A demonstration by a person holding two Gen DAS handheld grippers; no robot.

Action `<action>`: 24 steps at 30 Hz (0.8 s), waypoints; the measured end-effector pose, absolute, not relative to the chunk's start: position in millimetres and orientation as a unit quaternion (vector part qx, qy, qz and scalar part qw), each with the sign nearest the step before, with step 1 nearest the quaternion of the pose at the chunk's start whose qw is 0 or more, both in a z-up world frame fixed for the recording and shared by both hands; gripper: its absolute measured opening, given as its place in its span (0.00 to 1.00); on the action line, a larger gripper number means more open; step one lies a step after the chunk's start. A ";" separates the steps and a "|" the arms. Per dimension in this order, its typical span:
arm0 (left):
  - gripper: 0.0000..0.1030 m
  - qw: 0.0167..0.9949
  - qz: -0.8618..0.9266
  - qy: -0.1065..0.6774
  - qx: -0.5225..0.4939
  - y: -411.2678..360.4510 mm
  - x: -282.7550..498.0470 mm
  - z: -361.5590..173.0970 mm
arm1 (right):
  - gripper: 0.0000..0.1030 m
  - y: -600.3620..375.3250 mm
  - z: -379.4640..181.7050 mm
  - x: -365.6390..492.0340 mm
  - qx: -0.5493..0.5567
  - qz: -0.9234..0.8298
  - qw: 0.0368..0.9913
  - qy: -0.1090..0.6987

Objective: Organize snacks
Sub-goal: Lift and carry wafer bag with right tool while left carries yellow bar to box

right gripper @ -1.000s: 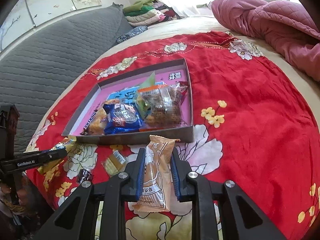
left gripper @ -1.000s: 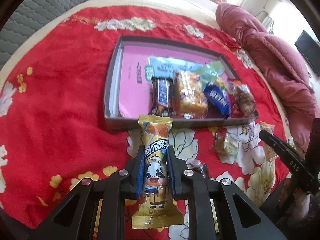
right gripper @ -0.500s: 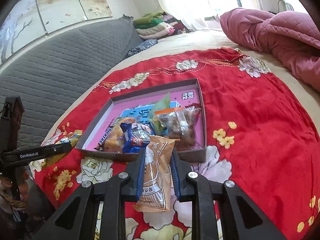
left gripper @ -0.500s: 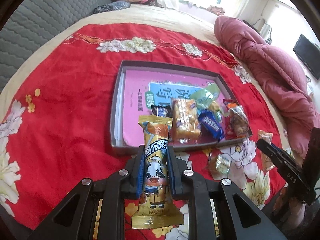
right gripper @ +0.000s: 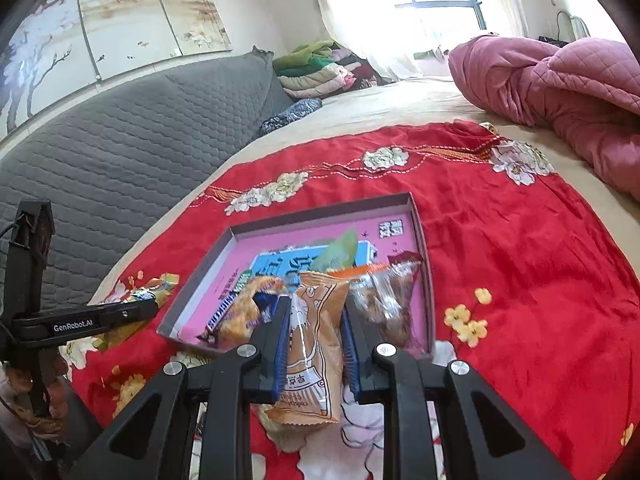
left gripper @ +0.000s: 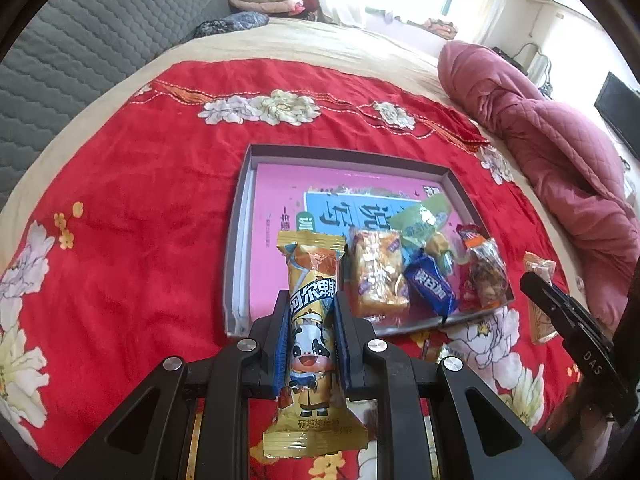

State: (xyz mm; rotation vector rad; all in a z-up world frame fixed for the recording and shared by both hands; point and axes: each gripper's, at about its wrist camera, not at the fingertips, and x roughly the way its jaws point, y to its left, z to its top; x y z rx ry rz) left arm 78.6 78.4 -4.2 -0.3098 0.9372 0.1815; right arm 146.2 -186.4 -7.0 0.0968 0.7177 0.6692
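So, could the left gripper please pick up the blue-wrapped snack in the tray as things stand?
Probably not yet: the left gripper is shut on a yellow cow-print candy pack, so its jaws are occupied. The blue-wrapped snack lies uncovered near the tray's front wall.

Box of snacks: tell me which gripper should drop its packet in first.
Probably the left. The left gripper holds its yellow cow candy packet facing the box's bare pink left half. The right gripper with the orange packet faces the crowded end, full of snacks.

both wrist views near, facing tray (left gripper: pixel 460 188)
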 end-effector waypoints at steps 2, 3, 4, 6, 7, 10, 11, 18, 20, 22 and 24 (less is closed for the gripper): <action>0.20 0.877 0.089 0.448 -0.146 78.6 81.5 -3.5 | 0.23 -181.0 -5.5 147.7 0.045 0.323 0.882 0.340; 0.20 0.877 0.091 0.448 -0.145 78.5 83.3 -3.4 | 0.23 -178.2 -4.3 148.9 0.044 0.325 0.882 0.337; 0.20 0.878 0.092 0.448 -0.143 78.5 84.9 -3.4 | 0.23 -175.5 -3.3 149.8 0.044 0.328 0.882 0.335; 0.20 0.878 0.096 0.448 -0.141 78.4 87.9 -3.6 | 0.23 -170.0 -2.6 151.6 0.044 0.331 0.882 0.332; 0.20 0.878 0.097 0.448 -0.139 78.1 88.9 -3.8 | 0.23 -167.6 -2.3 152.2 0.043 0.334 0.882 0.331; 0.20 0.877 0.101 0.449 -0.135 78.2 93.1 -5.0 | 0.23 -162.0 -2.1 154.1 0.040 0.338 0.882 0.327; 0.20 0.877 0.103 0.449 -0.135 78.5 94.4 -5.6 | 0.23 -161.0 -2.1 154.5 0.040 0.339 0.881 0.327; 0.20 0.874 0.114 0.454 -0.134 82.3 104.8 -12.9 | 0.23 -157.4 -4.9 164.6 0.047 0.335 0.882 0.328; 0.20 0.872 0.115 0.456 -0.135 83.3 107.3 -15.2 | 0.23 -157.1 -6.2 168.2 0.049 0.333 0.882 0.329; 0.20 0.871 0.116 0.457 -0.136 84.2 110.2 -17.6 | 0.23 -157.2 -7.5 170.4 0.051 0.331 0.883 0.330; 0.20 0.871 0.117 0.458 -0.136 84.4 112.3 -20.1 | 0.23 -157.1 -9.3 173.3 0.052 0.329 0.883 0.332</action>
